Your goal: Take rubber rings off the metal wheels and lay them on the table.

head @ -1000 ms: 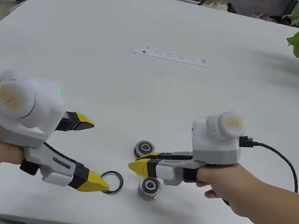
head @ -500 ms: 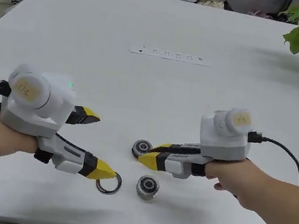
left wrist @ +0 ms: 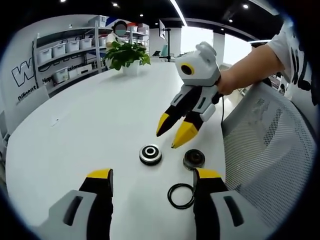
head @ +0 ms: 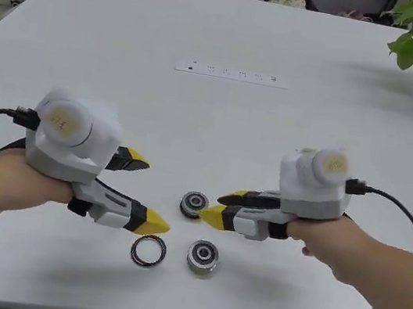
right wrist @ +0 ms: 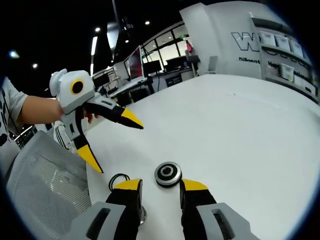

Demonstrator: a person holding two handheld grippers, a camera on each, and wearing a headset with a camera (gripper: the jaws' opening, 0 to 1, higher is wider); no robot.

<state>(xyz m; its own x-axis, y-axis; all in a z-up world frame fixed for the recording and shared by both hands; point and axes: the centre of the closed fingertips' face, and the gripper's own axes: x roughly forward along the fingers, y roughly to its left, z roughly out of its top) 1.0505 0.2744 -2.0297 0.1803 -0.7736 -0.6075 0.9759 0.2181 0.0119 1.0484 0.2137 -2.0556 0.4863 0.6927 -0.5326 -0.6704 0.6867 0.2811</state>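
Your left tongs (head: 150,194) have lifted off the rubber ring (head: 148,250), which now lies free on the desk (head: 196,121) beside its bare wheel (head: 203,255). Both tongs gape empty (right tongs (head: 215,207) near the second wheel (head: 194,204), likely next).

Wall sign (left wrist: 21,75) in the left gripper view: big outlined "W", the letters after it cut off at the edge. A smaller line under it looks like "Diligent"; the remainder is too small to read. Right gripper view has the same sign (right wrist: 246,38) on a white wall: "W" plus a cut-off next letter, and the small line below also starts "Diligent". Head view: round yellowish sticker (head: 65,121) on top of the left gripper (head: 154,195) carries faint print, unreadable; the one on the right gripper (head: 215,207) likewise. White strip (head: 232,72) on the table (head: 129,46) shows a row of tiny dark marks, not legible.
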